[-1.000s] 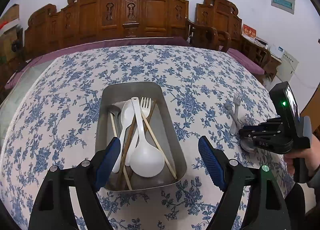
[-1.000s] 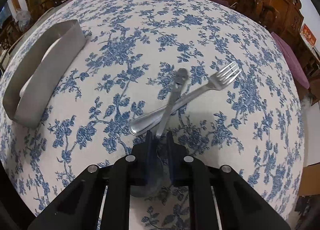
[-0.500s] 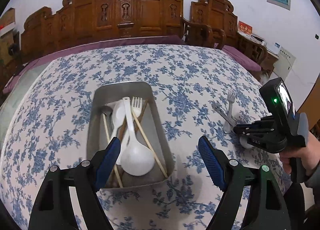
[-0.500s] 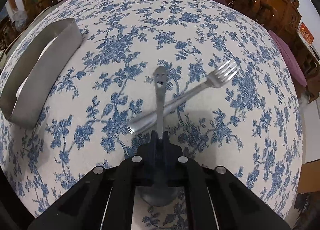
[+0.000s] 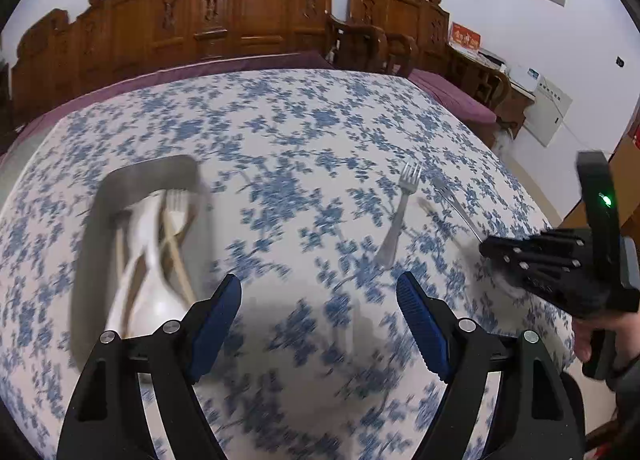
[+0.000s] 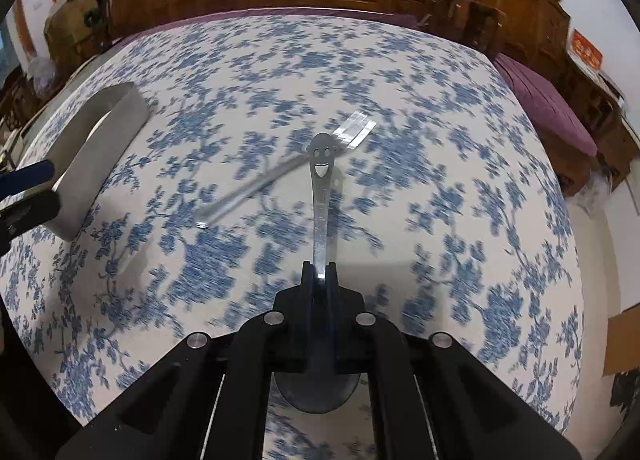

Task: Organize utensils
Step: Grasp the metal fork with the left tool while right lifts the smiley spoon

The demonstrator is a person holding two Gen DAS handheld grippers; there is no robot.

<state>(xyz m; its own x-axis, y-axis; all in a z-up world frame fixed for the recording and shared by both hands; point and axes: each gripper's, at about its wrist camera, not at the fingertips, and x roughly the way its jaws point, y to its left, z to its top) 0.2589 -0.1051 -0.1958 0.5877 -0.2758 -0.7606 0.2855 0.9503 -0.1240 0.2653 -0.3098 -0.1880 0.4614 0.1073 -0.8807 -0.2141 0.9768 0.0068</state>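
- I'm seeing the metal tray [image 5: 120,188] sitting on the flowered tablecloth [image 5: 280,132] at the left, holding a white plastic spoon [image 5: 156,296], a white fork [image 5: 176,200] and wooden chopsticks [image 5: 180,260], all blurred
- My left gripper [image 5: 320,312] is hanging open over bare cloth just right of the tray, nothing between its blue pads [image 5: 420,324]
- My right gripper [image 6: 319,274] is pinching the steel spoon [image 6: 320,200] by its handle, jaws closed on it; the smiley-faced handle end is pointing away and the bowl is showing under the fingers
- The steel fork [image 6: 280,172] is lying on the cloth beyond it, well apart from the tray
- Only the left view is showing the tray's contents; the right view is giving just its outer wall [image 6: 100,148]
- Only the left view is showing the person's hand [image 5: 600,336] around the right gripper's grip
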